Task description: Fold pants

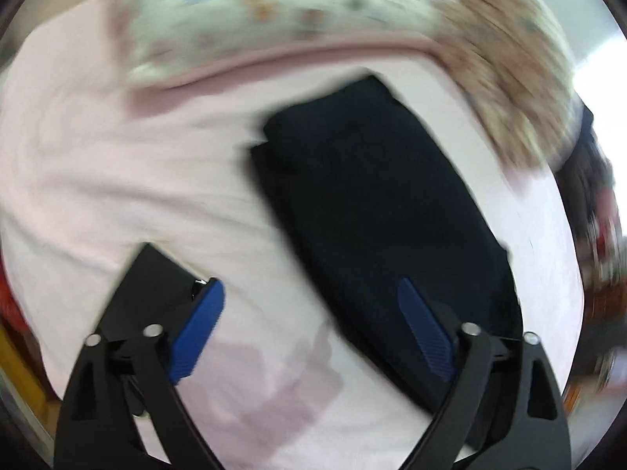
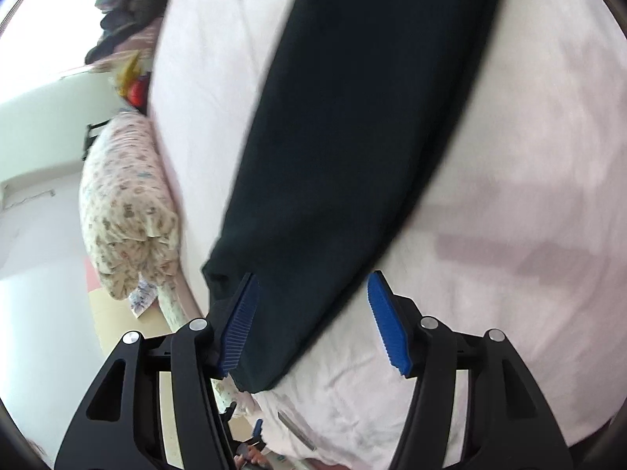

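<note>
1. Pants (image 1: 376,211) – dark, lying flat on the pale pink bedsheet (image 1: 117,180) as one long narrow strip. They look already doubled leg on leg, which would explain the neat straight sides; a crosswise fold seems the step left.
2. Left gripper (image 1: 313,333) – released, jaws spread wide, nothing between them. One blue pad (image 1: 425,337) hangs over the near end of the pants, the other (image 1: 198,331) over bare sheet. It reads as let go and clear of the cloth.
3. Right gripper (image 2: 313,321) – jaws partly apart, straddling the end of the pants (image 2: 352,125) near their corner. Cloth lies between the pads; one pad (image 2: 241,323) sits right against it, the other (image 2: 388,325) stands off over sheet. No pinch shows, so I take it as not gripping.
4. Floral pillow (image 1: 274,11) and a second patterned pillow (image 1: 513,90) – along the far edge of the bed, apart from the pants.
5. Left view only – the strip's far end, square and tidy, though blurred.
6. Right view only – the bed's edge, the pale floor (image 2: 35,313) below and a patterned bolster (image 2: 125,203) beside the mattress.
</note>
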The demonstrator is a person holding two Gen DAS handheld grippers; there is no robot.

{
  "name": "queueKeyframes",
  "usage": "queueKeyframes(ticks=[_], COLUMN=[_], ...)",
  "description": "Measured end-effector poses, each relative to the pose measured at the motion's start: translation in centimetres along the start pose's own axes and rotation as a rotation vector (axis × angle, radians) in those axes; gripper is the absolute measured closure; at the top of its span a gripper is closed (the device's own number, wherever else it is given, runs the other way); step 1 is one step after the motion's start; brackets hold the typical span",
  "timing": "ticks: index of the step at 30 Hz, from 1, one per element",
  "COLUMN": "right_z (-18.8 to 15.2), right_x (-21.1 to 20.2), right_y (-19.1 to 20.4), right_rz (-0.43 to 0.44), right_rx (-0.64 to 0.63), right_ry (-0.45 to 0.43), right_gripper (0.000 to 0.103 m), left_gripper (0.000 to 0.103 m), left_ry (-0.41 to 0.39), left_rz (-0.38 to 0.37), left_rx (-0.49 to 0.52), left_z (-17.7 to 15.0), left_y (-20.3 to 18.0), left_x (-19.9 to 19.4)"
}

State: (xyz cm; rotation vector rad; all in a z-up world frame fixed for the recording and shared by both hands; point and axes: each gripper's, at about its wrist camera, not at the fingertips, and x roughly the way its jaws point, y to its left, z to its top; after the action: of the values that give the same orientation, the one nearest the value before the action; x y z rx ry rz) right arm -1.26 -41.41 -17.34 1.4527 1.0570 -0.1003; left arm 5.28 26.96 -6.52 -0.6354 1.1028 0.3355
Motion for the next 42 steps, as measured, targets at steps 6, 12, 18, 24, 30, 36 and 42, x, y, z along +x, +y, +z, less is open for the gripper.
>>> queueKeyframes(ticks=[6,12,18,24,30,36,42], right_z=[1.3,-0.3,-5.1,-6.3,-7.7,-8.4,-10.0], right_x=[9.3,20.6,29.5,34.9,36.7,36.8,36.6], right_y=[7.7,20.7,28.2,29.5,27.4,26.2,26.9], right_rz=[0.207,-0.091,-0.389,-0.425,-0.453,-0.457,-0.501], right_rx=[-0.087,-0.606,-1.276,-1.437,-1.458,-1.457,-1.545], right_ry=[0.218,0.312,0.341,0.488,0.667,0.716,0.611], right_gripper=[0.043,0.043,0.052,0.057,0.072,0.072,0.095], left_gripper=[0.005,0.004,0.004,0.002,0.002,0.002,0.002], left_ry=[0.182,0.347,0.396,0.314,0.299,0.308,0.304], left_rz=[-0.253,-0.232,-0.147,-0.207,-0.241,-0.26,-0.249], left_rx=[0.171,0.329,0.404,0.474,0.474,0.427,0.425], left_z=[-2.2,-1.1,-1.3,-2.5,-2.3,-1.9,-2.8], left_y=[-9.3,-17.0,-16.0,-15.3,-15.0,-15.4,-15.5], left_x=[3.8,10.4,14.1,13.7,13.8,13.8,13.3])
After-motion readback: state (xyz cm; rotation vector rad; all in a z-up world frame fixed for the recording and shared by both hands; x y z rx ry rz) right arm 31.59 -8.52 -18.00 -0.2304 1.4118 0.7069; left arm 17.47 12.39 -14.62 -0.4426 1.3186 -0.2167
